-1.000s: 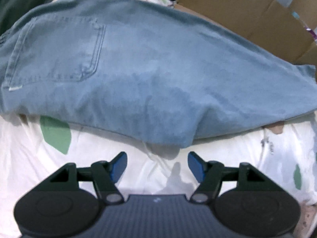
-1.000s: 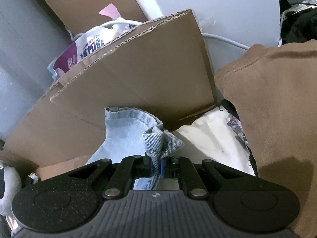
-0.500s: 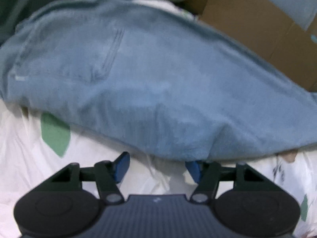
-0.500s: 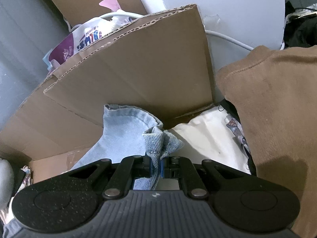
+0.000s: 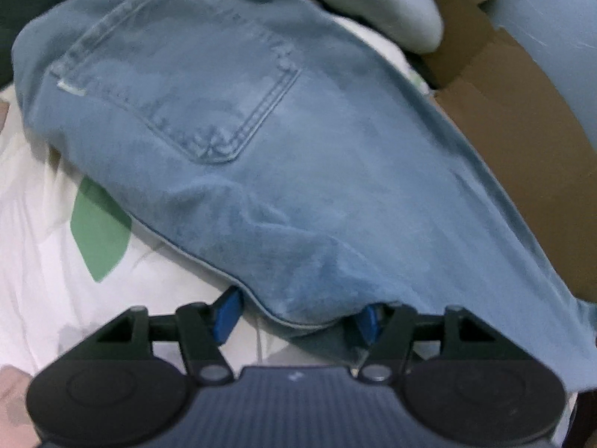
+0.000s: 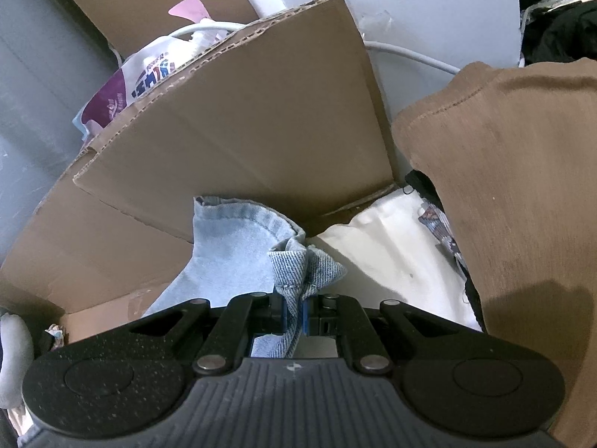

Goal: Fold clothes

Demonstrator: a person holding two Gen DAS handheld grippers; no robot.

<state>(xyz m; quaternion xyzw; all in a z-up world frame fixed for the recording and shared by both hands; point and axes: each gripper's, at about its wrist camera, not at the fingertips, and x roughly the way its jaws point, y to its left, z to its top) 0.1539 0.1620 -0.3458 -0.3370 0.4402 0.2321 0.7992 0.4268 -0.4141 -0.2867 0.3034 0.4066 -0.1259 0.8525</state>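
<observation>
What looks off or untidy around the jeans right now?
The jeans lie rumpled, not flat, one edge bulging between the open left tool fingers. The right tool pinches a bunched, twisted hem. Cardboard leans askew behind, with a brown garment crowding the side.

Surface: white bedsheet [image 5: 41,261] with green leaf print [image 5: 99,231].
Light blue jeans [image 5: 283,156] lie directly on the sheet, back pocket facing up, one folded edge bulging near the lower frame. In the right wrist view a cream-white part of the bedding [image 6: 388,254] meets a cardboard box [image 6: 261,119]; a brown garment [image 6: 515,194] lies over its right side.
</observation>
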